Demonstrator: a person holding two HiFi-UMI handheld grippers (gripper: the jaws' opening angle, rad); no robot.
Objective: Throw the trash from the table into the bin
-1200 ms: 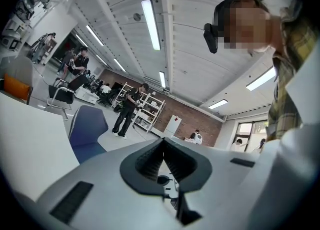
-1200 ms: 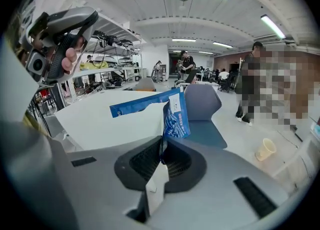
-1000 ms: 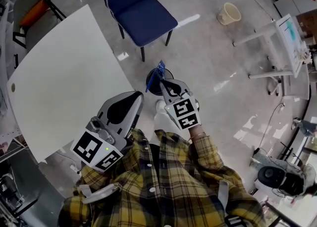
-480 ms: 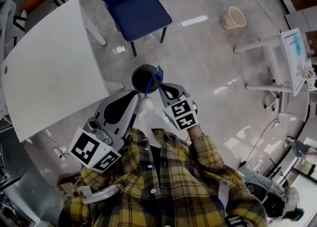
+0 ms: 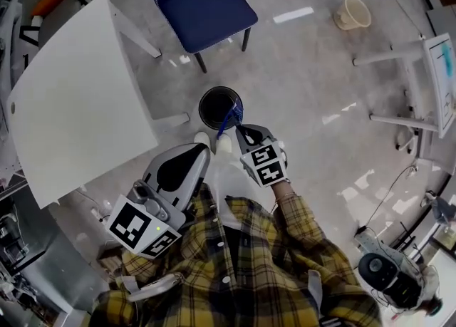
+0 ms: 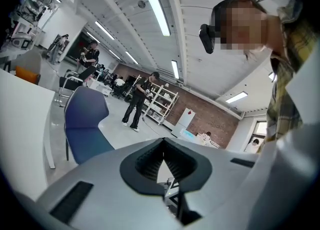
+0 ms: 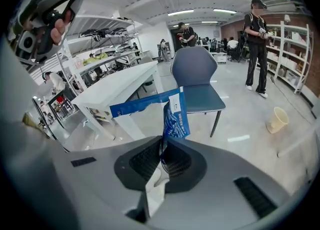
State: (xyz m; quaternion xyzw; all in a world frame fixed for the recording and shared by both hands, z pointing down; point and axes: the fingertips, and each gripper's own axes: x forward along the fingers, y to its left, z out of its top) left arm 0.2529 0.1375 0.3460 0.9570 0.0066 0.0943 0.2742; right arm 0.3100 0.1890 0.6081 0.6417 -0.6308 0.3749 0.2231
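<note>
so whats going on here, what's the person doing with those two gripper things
A person in a plaid shirt stands next to a white table, holding a gripper in each hand. The right gripper is shut on a blue wrapper, held above the near edge of the black bin on the floor. The left gripper is shut with nothing in it, alongside the right one. The wrapper has not yet been dropped in.

Lighting bright and even from ceiling strip lamps [image 6: 159,9]; glare streaks on the glossy floor [image 5: 293,15]; shadows soft; gripper views bend fisheye-wise, corners dark.
</note>
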